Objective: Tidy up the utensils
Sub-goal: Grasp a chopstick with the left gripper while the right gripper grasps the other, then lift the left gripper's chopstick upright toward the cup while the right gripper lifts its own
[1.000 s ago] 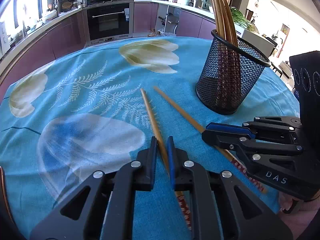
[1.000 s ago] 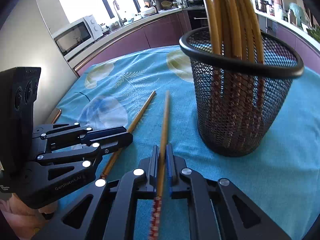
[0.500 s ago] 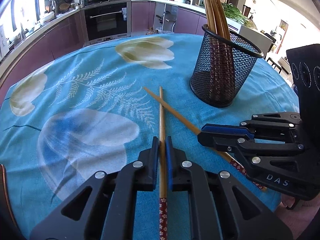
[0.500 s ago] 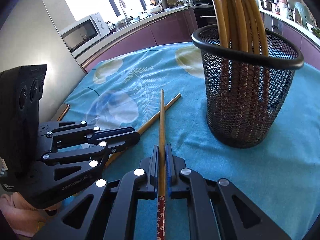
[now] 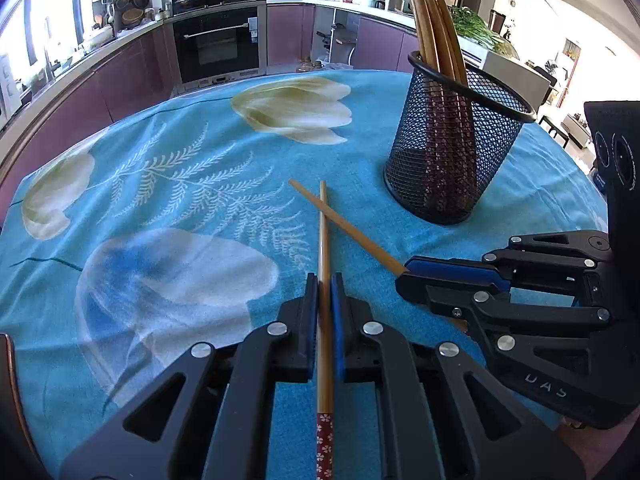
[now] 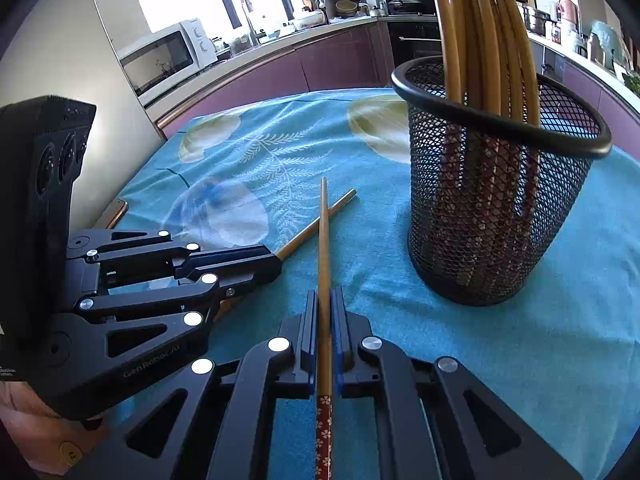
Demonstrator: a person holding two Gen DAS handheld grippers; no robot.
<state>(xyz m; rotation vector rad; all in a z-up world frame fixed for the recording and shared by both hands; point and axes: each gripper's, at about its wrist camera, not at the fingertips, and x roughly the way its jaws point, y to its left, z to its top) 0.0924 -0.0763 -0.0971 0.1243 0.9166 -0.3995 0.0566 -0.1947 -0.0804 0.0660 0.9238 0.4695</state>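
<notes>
1. Left wrist view: the left gripper (image 5: pixel 324 296) has its fingers clamped on a chopstick (image 5: pixel 323 248), which now runs straight ahead down the middle of the frame. A second ago that stick slanted off to the left, so it has been squared up in the grip. Its red patterned end trails back toward the camera.

2. Same view, over to the right: the right gripper (image 5: pixel 404 276) is closed on the other chopstick (image 5: pixel 352 230), and the two sticks now cross near their tips, where a second ago they lay apart. The mesh holder (image 5: pixel 452 152) stands upright on the blue tablecloth (image 5: pixel 192 168) and sits farther off in frame than before.

3. Right wrist view: the right gripper (image 6: pixel 325 304) has its fingers shut tight on its chopstick (image 6: pixel 324 240), dead centre and pointing forward. The left gripper (image 6: pixel 276 266) comes in from the left with its chopstick (image 6: pixel 320 224) passing under that one.

4. Same view: the mesh holder (image 6: pixel 496 208), already bristling with chopsticks (image 6: pixel 480 40), sits just right of the held stick's line and looks smaller than a second ago.

5. My read: both loose sticks are secured, one per gripper, and appear lifted off the table. What remains is tipping each upright and dropping it into the holder.
</notes>
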